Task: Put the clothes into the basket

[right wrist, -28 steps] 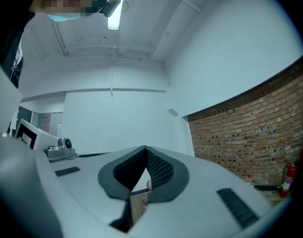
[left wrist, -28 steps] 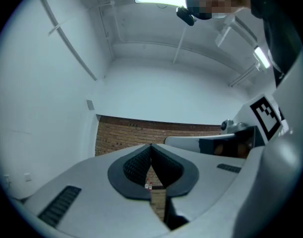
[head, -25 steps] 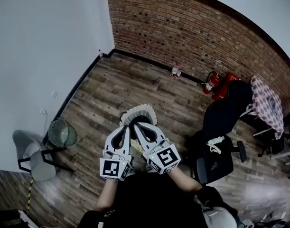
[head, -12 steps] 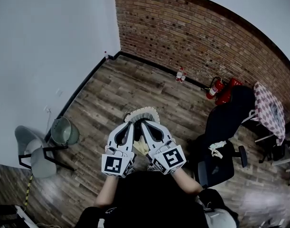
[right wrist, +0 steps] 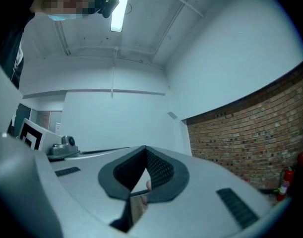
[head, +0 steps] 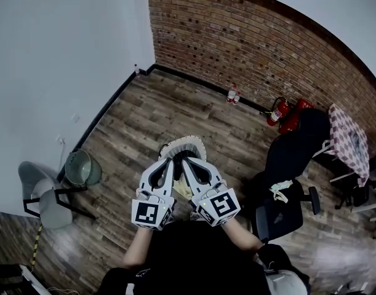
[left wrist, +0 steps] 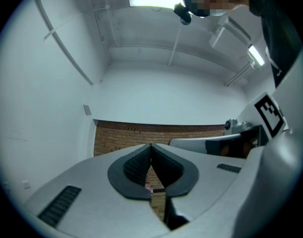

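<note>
In the head view my left gripper (head: 168,161) and right gripper (head: 184,161) are held side by side, close to my body, pointing level out over the wooden floor. Both are shut with nothing between the pads. Just beyond their tips a round woven basket (head: 186,143) with a pale rim stands on the floor; the grippers hide most of it. A pale yellowish piece (head: 186,193) shows in the gap under the grippers; what it is I cannot tell. In the left gripper view the left gripper (left wrist: 151,146) faces a brick wall. In the right gripper view the right gripper (right wrist: 145,148) faces a white wall.
A grey chair (head: 43,196) and a round metal bin (head: 83,168) stand at the left by the white wall. A black office chair (head: 287,158) with a white cloth (head: 277,188) on it is at the right. A fire extinguisher (head: 275,111) and bottles (head: 232,94) stand by the brick wall.
The head view has shifted slightly. Both grippers keep the same pose side by side with their jaws shut.
</note>
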